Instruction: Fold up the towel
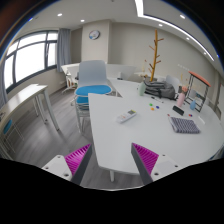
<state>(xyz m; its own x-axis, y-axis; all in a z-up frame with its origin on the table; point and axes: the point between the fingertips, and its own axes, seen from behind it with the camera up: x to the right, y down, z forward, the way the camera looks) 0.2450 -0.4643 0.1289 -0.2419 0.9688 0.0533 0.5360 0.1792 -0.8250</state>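
Note:
My gripper [111,152] is open and empty, its magenta pads [78,158] wide apart, held above the floor just before the near corner of a white table [150,135]. A small grey striped flat item [183,124], possibly the towel, lies on the table well ahead and to the right of the fingers. Nothing stands between the fingers.
On the table also lie a small white object [127,116] and a dark device [178,110]. A blue round stool [93,92] and a white chair [92,72] stand beyond the table. A wooden coat stand [154,50] is at the back, another table [25,100] on the left.

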